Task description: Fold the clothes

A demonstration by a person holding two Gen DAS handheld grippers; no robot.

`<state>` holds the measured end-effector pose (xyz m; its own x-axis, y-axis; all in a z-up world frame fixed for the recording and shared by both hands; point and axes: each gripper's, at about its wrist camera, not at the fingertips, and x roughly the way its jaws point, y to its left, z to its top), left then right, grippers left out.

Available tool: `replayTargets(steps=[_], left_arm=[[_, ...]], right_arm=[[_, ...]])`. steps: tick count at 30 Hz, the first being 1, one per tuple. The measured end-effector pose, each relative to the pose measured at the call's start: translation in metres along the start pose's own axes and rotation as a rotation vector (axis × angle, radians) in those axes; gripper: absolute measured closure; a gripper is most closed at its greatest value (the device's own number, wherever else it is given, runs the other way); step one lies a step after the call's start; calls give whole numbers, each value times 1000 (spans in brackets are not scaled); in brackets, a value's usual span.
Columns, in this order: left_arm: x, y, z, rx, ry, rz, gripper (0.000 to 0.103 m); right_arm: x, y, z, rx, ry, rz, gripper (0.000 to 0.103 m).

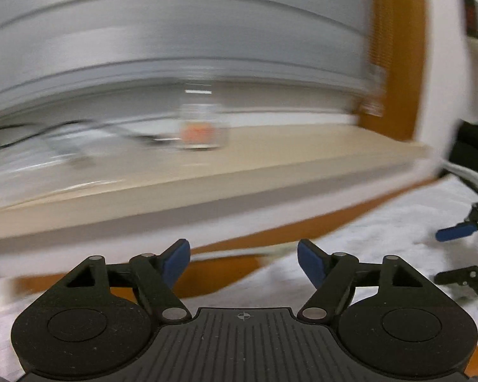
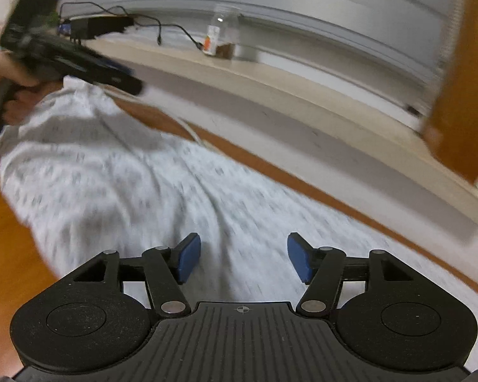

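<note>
White cloth with a faint grey print, the garment [image 2: 118, 172] is lying rumpled on the orange-brown worktop [image 2: 6, 238], spreading below the right hand-held gripper [image 2: 243, 258], whose jaws are standing wide and empty. The left hand-held gripper [image 1: 243, 262] is also gaping wide, hovering near the garment's far edge.

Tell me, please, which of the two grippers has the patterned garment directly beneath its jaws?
The right gripper: the white patterned garment lies spread beneath it. The left gripper faces the shelf edge instead.

My left gripper [image 1: 243, 262] and right gripper [image 2: 243, 256] match: black linkage arms, silver pivot pins, blue finger pads [image 2: 188, 258], ribbed black housing, crosshair mark at twelve o'clock.
</note>
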<state>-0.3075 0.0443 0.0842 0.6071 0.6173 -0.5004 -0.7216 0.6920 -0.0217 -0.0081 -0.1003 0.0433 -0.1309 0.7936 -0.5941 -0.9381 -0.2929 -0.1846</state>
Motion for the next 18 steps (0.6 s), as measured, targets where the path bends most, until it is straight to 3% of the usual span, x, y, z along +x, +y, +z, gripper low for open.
replayTargets(steps=[4, 6, 11, 18], left_arm=[[39, -46, 3, 142, 15, -94, 26], [51, -58, -1, 166, 12, -121, 26], [67, -67, -14, 202, 29, -78, 25], [63, -63, -17, 203, -5, -103, 19]], right_arm=[[-42, -16, -30, 54, 42, -58, 43], [-63, -20, -47, 92, 59, -89, 43], [-110, -24, -90, 176, 102, -154, 43], [-138, -12, -122, 266, 125, -217, 43]])
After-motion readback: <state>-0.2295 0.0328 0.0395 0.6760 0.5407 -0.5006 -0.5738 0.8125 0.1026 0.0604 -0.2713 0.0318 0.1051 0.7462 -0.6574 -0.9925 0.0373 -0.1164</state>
